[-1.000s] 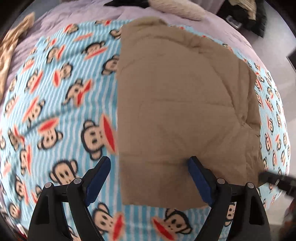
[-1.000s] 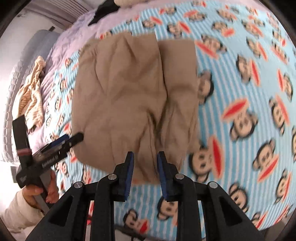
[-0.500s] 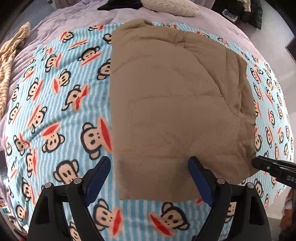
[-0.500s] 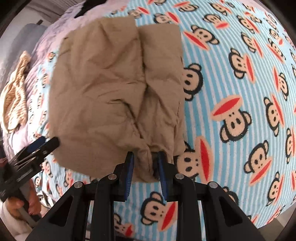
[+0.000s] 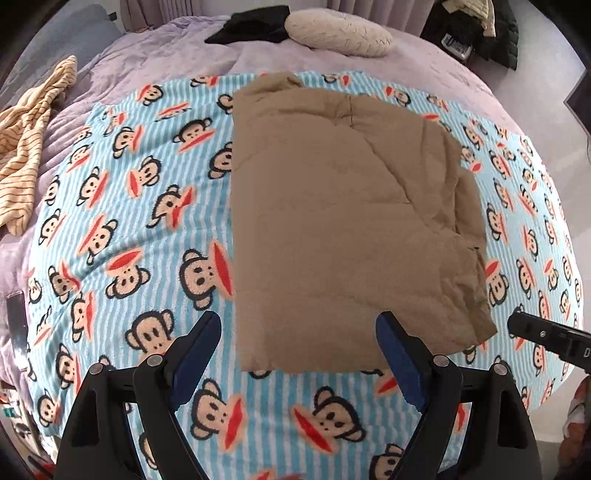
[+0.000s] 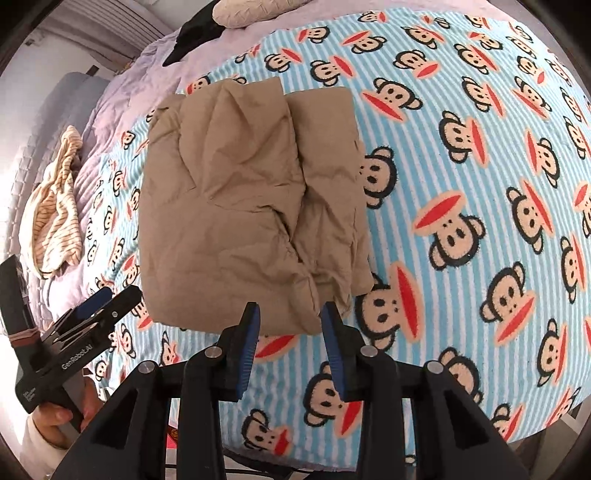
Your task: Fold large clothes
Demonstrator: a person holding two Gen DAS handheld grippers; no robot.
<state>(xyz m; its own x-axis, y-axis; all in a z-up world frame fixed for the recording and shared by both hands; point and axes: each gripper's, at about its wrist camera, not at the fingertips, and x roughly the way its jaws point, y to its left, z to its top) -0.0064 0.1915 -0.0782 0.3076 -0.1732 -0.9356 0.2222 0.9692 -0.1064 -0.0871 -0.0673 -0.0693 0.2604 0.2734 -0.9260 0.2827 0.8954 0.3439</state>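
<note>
A folded tan garment lies flat on a blue striped monkey-print blanket. My left gripper hovers above the garment's near edge, jaws wide open with nothing between them. My right gripper hangs over the garment's near right corner; its jaws are opening and the cloth lies below them, free of the pads. Each gripper shows in the other's view: the left gripper at the garment's left, the right gripper at the far right edge.
A striped beige cloth lies on the lilac bedspread at the left. A cream pillow and a black garment sit at the far end. A hand holds the left gripper's handle. The bed's near edge is just below the grippers.
The right gripper's jaws have let go of the garment's corner and widened. Both grippers have risen, so the garment and blanket look smaller and farther.
</note>
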